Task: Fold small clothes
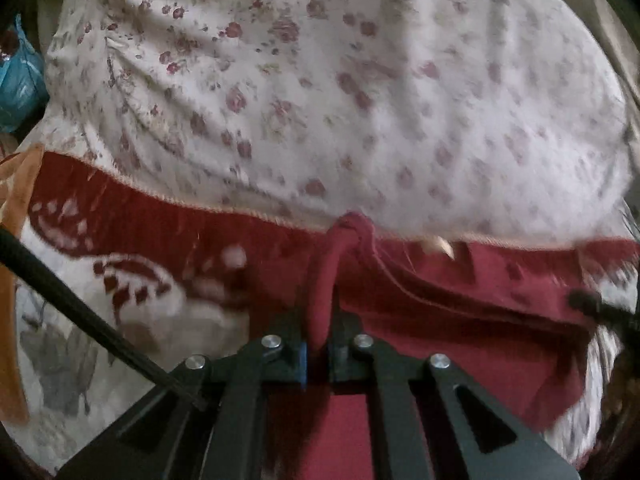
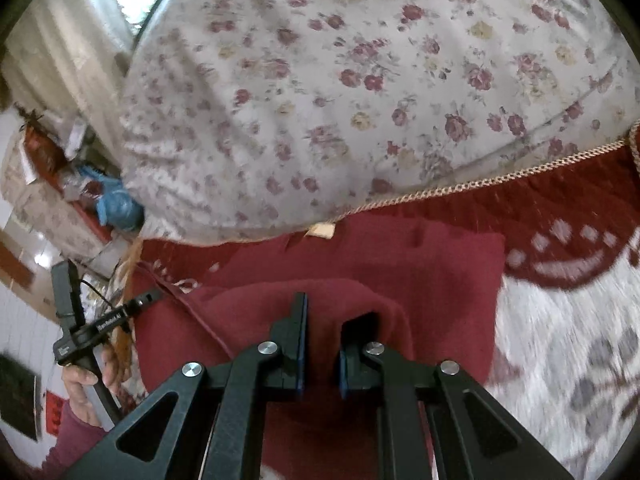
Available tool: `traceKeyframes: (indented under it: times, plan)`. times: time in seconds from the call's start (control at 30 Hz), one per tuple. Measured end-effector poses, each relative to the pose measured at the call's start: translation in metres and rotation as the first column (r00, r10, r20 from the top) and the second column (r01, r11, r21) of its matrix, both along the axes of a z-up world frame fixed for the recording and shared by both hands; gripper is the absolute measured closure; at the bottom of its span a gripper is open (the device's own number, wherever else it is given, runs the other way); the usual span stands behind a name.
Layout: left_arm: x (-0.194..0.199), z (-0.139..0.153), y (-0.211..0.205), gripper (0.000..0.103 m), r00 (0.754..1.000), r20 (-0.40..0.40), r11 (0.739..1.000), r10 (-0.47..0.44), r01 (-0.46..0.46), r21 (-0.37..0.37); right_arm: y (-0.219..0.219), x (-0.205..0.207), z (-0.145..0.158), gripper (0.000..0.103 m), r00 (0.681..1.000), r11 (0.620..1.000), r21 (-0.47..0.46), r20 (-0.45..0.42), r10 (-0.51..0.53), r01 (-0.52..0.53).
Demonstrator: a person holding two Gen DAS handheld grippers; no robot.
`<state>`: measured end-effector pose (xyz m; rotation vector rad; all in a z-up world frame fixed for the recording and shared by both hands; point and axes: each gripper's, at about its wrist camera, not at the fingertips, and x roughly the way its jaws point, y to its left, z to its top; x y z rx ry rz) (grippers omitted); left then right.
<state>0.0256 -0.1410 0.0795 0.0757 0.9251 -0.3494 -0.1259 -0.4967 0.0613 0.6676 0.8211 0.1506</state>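
Note:
A small dark red garment [image 1: 460,320] lies on a red-and-white patterned blanket [image 1: 140,236], its beige label [image 1: 438,245] near the far edge. In the left wrist view my left gripper [image 1: 318,354] is shut on a raised ridge of the red garment that runs up between its fingers. In the right wrist view the same garment [image 2: 440,280] bulges up over my right gripper [image 2: 324,340], which is shut on a fold of it. The left gripper [image 2: 150,298], held by a hand [image 2: 80,380], reaches the garment's left corner there.
Beyond the blanket's braided edge [image 2: 480,182] a floral sheet [image 2: 360,80] covers the bed. A blue bag [image 2: 118,206] and clutter lie off the bed's left side. An orange cloth strip [image 1: 20,200] and a black cable [image 1: 80,312] cross at the left.

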Motion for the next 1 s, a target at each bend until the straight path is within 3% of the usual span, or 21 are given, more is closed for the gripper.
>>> traceKeyframes:
  times: [0.13, 0.17, 0.23, 0.3, 0.37, 0.4, 0.43, 0.5, 0.63, 0.73, 0.77, 0.83, 0.93, 1.0]
  plan:
    - [0.042, -0.027, -0.015, 0.094, 0.999, -0.044, 1.0, 0.02, -0.019, 0.02, -0.011, 0.042, -0.025, 0.089, 0.998, 0.998, 0.036, -0.056, -0.041, 0.043]
    - [0.052, -0.04, -0.02, 0.091, 0.997, -0.07, 0.998, 0.027, -0.023, 0.057, -0.016, 0.051, -0.035, 0.088, 0.994, 0.996, 0.064, -0.093, -0.054, 0.06]
    - [0.06, -0.053, -0.02, 0.071, 0.994, -0.102, 0.996, 0.039, -0.031, 0.078, -0.024, 0.058, -0.043, 0.084, 0.987, 0.991, 0.104, -0.147, -0.065, 0.08]
    - [0.064, -0.054, -0.014, 0.058, 0.992, -0.119, 0.998, 0.043, -0.037, 0.052, -0.032, 0.05, -0.039, 0.074, 0.989, 0.986, 0.135, -0.12, -0.082, 0.099]
    - [0.063, -0.047, -0.002, 0.042, 0.992, -0.116, 0.998, 0.056, -0.056, 0.002, -0.039, 0.03, -0.022, 0.026, 0.988, 0.986, 0.073, -0.063, -0.144, 0.148]
    - [0.062, -0.042, 0.006, 0.036, 0.991, -0.112, 0.997, 0.07, -0.074, -0.027, -0.042, 0.019, -0.014, 0.024, 0.982, 0.982, 0.04, -0.033, -0.183, 0.185]
    - [0.059, -0.036, 0.013, 0.035, 0.991, -0.108, 0.995, 0.084, -0.089, -0.04, -0.044, 0.009, -0.006, 0.026, 0.979, 0.979, 0.02, 0.002, -0.202, 0.202]
    - [0.049, -0.028, 0.02, 0.035, 0.991, -0.099, 0.996, 0.086, -0.089, -0.024, -0.037, -0.001, 0.007, 0.039, 0.992, 0.992, -0.009, 0.035, -0.125, 0.125]
    - [0.018, -0.02, 0.026, 0.035, 0.994, -0.082, 0.997, 0.07, -0.067, 0.03, -0.004, 0.011, 0.007, 0.047, 1.0, 0.987, -0.162, 0.006, -0.017, 0.018]
    - [-0.012, -0.02, 0.031, 0.033, 0.996, -0.09, 0.999, 0.025, -0.023, 0.028, -0.004, 0.046, -0.024, 0.05, 0.993, 0.972, -0.227, -0.085, -0.08, 0.059]
    - [-0.019, -0.021, 0.034, 0.033, 0.996, -0.09, 0.999, 0.021, -0.018, 0.037, -0.013, 0.061, -0.042, 0.056, 0.976, 0.96, -0.254, -0.149, -0.158, 0.117]
    - [-0.034, -0.024, 0.04, 0.032, 0.996, -0.089, 0.999, 0.02, -0.015, 0.053, -0.028, 0.073, -0.066, 0.073, 0.946, 0.959, -0.222, -0.233, -0.226, 0.175]
    - [-0.05, -0.035, 0.047, 0.032, 0.993, -0.117, 0.998, 0.013, -0.005, 0.062, -0.035, 0.056, -0.056, 0.07, 0.952, 0.964, -0.18, -0.2, -0.23, 0.195]
    - [-0.059, -0.041, 0.05, 0.032, 0.991, -0.137, 0.997, 0.012, -0.002, 0.072, -0.03, 0.034, -0.036, 0.053, 0.966, 0.968, -0.187, -0.169, -0.198, 0.165]
